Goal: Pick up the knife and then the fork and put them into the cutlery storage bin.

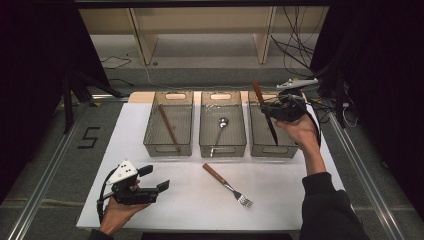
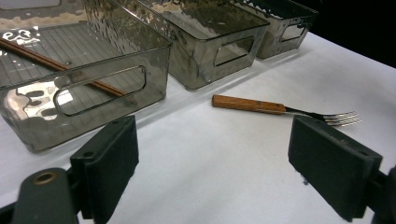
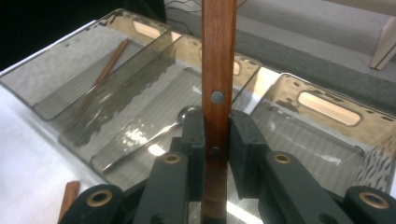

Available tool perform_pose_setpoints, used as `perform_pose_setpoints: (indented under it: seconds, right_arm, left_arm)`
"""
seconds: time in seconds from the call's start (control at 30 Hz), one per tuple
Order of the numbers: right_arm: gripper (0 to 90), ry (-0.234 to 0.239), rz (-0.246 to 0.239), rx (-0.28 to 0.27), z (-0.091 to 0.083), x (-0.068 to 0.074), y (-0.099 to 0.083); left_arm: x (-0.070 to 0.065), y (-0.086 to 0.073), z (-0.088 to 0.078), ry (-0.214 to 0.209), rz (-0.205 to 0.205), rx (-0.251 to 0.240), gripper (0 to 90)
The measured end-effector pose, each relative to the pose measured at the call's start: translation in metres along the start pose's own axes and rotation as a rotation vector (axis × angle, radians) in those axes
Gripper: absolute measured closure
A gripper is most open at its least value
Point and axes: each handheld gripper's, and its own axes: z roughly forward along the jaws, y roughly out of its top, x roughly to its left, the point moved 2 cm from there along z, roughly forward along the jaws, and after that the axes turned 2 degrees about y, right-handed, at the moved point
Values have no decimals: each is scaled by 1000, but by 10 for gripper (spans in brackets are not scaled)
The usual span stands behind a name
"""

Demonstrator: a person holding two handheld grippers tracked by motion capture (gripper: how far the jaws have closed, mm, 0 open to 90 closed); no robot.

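The right gripper (image 1: 274,107) sits in the upper right of the high view, over the rightmost of three clear bins (image 1: 272,131) lined up across the desk (image 1: 190,200). Its fingers (image 3: 196,140) are clamped on a wooden-handled knife (image 1: 265,112), handle pointing up and away, dark blade slanting down into that bin. In the right gripper view the riveted handle (image 3: 218,70) stands upright between the two pads. The left gripper (image 1: 152,180) rests low at the lower left of the high view, its fingers (image 2: 109,161) spread wide with nothing between them. A fork (image 1: 227,185) with a wooden handle lies on the desk just in front of the bins, near the centre. The middle bin holds a spoon (image 1: 219,131), the left bin a chopstick (image 1: 169,127).
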Motion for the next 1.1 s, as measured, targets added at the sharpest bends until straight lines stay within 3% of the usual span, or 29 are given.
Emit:
perform_pose_setpoints:
  seconds: [0.4, 0.8, 1.1]
  right_arm:
    - [778, -70, 85, 5, 17, -29, -3]
    - [777, -117, 130, 35, 30, -46, -12]
    - [776, -131, 174, 74, 41, -55, -29]
  left_arm:
    - [0, 0, -1, -2, 2, -2, 155]
    - [0, 0, -1, -2, 4, -3, 155]
    - [-1, 0, 0, -3, 2, -3, 155]
